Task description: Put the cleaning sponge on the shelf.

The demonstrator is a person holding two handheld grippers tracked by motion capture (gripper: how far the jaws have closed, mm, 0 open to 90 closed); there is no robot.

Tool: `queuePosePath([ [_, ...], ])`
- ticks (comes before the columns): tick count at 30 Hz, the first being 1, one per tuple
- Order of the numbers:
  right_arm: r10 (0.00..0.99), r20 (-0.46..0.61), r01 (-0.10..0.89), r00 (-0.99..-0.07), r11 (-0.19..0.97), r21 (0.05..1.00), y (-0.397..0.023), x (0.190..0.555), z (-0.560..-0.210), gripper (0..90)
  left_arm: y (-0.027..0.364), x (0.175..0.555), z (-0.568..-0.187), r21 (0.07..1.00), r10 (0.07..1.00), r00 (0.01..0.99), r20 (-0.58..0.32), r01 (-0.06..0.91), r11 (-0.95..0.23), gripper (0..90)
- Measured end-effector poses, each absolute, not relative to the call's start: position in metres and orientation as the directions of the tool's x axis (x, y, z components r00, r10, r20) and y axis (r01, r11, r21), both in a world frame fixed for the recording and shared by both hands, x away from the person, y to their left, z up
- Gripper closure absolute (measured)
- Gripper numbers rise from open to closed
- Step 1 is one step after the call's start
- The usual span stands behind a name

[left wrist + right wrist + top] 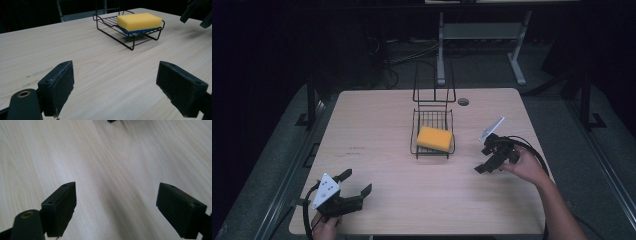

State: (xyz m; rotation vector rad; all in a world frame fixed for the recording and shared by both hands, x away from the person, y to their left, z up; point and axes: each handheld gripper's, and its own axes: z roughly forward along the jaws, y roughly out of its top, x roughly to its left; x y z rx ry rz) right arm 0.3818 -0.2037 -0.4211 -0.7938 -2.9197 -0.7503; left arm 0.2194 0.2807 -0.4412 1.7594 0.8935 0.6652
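Pale wooden worktop [377, 150] carries a yellow rectangular sponge [434, 138] in a black wire rack [432, 134]; both tongs, left [357, 182] and right [487, 161], gape empty, and an off-centre grab risks tipping the rack.

We count one desk [377, 150], and on it one wire rack [432, 107] holding one yellow sponge [434, 138]. We count two tools: the left tool [357, 182] and the right tool [487, 160], each with two black jaws spread apart. We see two hands, one on each tool, and one round hole [463, 102] in the desk.
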Motion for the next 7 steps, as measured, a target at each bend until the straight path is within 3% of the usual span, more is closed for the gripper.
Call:
queuePosePath([
  [7, 0.476, 0.142, 0.485, -0.868, 0.753, 0.445, -0.2117, 0.3712, -0.4302, 15.9, 0.2797, 0.2207, -0.4416, 0.94, 0.816, 0.578, 0.026, 0.264, -0.217, 14.0],
])
